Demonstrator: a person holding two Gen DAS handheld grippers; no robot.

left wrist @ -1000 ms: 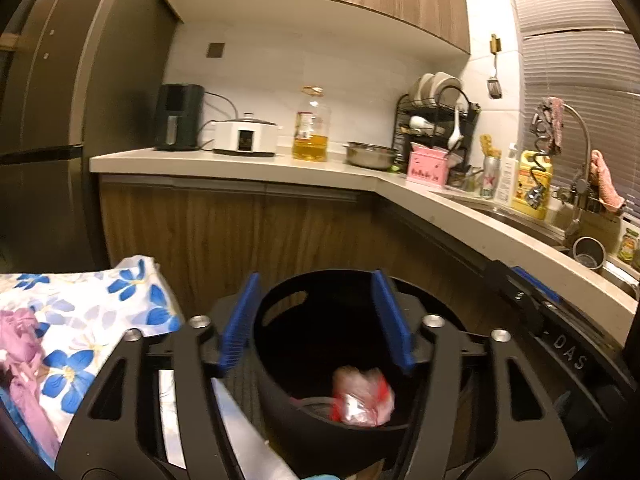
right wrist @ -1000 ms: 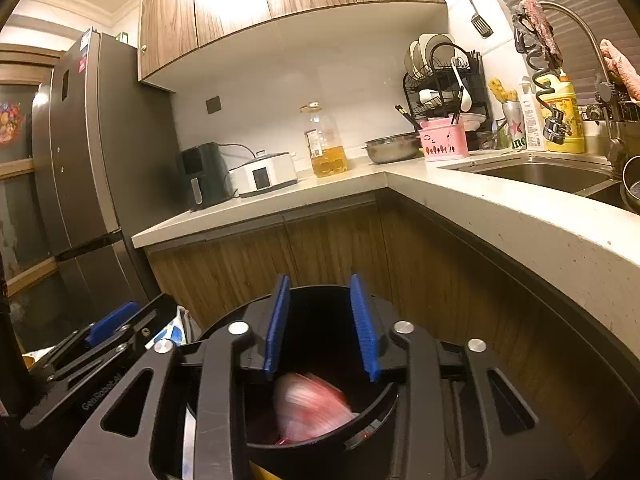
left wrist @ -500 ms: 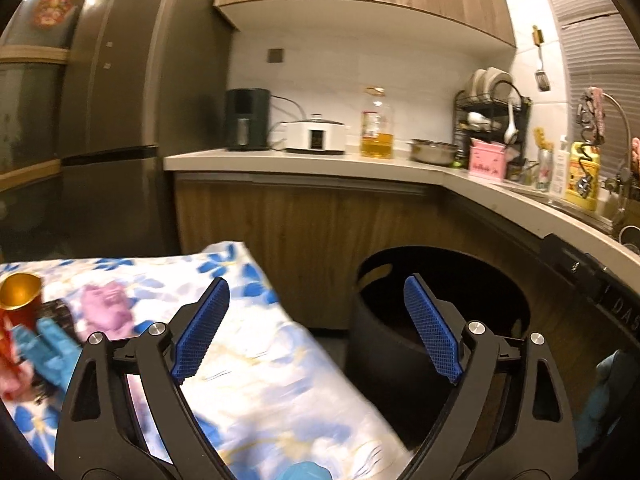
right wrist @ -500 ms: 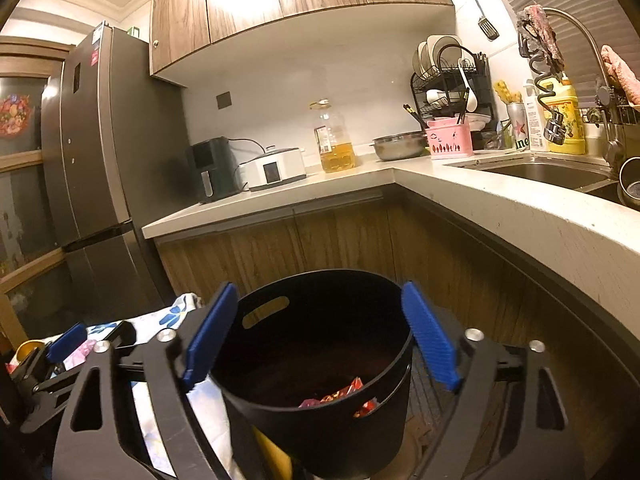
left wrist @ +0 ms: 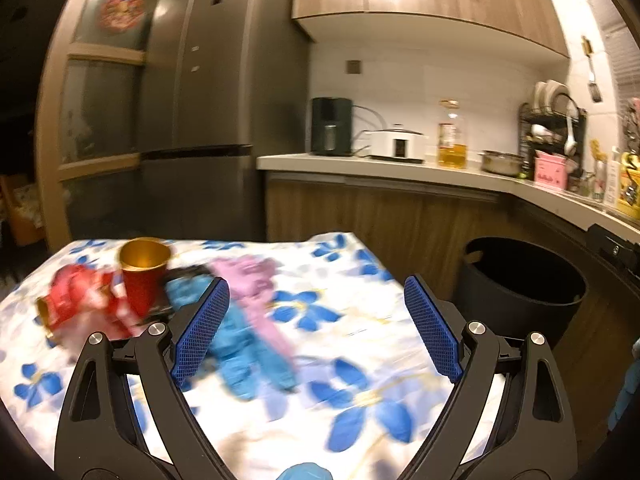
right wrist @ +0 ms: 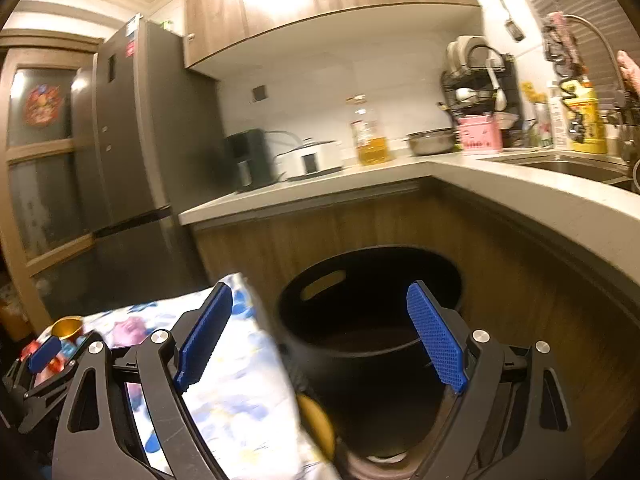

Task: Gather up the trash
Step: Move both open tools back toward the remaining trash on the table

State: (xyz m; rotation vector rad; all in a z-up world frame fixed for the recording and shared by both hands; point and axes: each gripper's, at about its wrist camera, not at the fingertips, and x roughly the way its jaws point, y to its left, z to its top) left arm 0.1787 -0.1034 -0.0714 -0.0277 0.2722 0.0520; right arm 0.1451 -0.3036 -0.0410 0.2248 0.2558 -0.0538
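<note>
No brand or label reads clearly: the oil bottle (left wrist: 452,136) on the far counter carries a label too small and blurred to make out, and the red round sticker on the door beyond the fridge is just a smear of colour.

The left gripper (left wrist: 316,320) has its jaws wide apart, nothing between the blue, mesh-textured pads. Beyond and left of its left jaw, on the tabletop (left wrist: 360,340) under a white cloth printed with blue flowers, lies the trash: a red paper cup (left wrist: 142,276) with a gold inside, standing upright; a crumpled red wrapper (left wrist: 80,304) further left; a blue crumpled piece (left wrist: 240,344) and a pink one (left wrist: 256,284) just ahead between the jaws. All are motion-blurred, so their material stays uncertain. The black round bin (left wrist: 524,284) sits beyond the right jaw, its inside dark.

The right gripper (right wrist: 320,336) also stands wide apart and empty. The bin (right wrist: 372,344), smooth, with a slot handle, lies straight ahead between its jaws; its contents cannot be seen. The cloth edge falls under the left jaw.
</note>
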